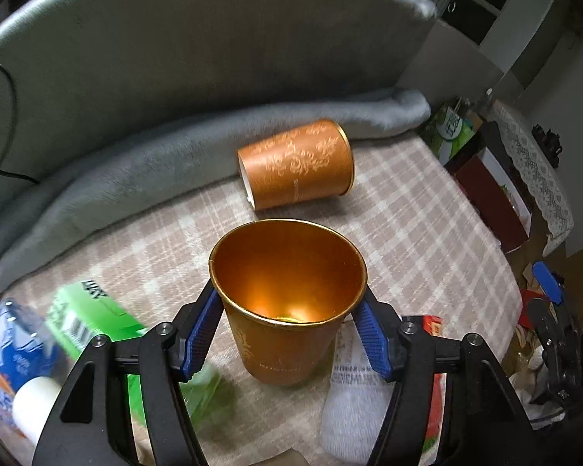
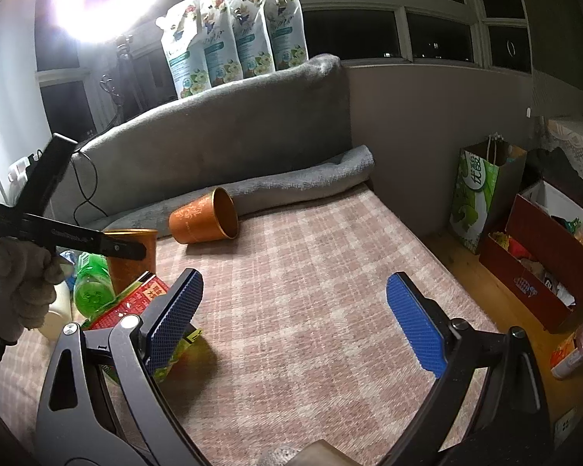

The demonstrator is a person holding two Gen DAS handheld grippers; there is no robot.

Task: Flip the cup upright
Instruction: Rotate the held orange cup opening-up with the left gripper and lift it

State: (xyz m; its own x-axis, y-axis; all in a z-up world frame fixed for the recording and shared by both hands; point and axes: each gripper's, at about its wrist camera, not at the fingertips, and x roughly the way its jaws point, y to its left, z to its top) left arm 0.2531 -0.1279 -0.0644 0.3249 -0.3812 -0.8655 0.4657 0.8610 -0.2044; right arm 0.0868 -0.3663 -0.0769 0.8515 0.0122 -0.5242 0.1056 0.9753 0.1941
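Note:
An orange cup with gold pattern (image 1: 287, 303) stands upright, mouth up, between the blue pads of my left gripper (image 1: 287, 334), which is shut on its sides. It also shows in the right wrist view (image 2: 132, 256), partly behind the left gripper's black frame (image 2: 58, 233). A second matching cup (image 1: 297, 165) lies on its side on the plaid cover near the grey blanket roll; in the right wrist view (image 2: 206, 222) its mouth faces right. My right gripper (image 2: 295, 310) is open and empty over the plaid cover, well in front of the lying cup.
A green box (image 1: 93, 314), a blue bottle (image 1: 15, 349), a red packet (image 1: 433, 349) and a white sock (image 1: 353, 407) lie around the held cup. A grey blanket roll (image 2: 303, 186) and backrest (image 1: 213, 39) line the far side. Boxes and a green bag (image 2: 478, 194) stand on the floor to the right.

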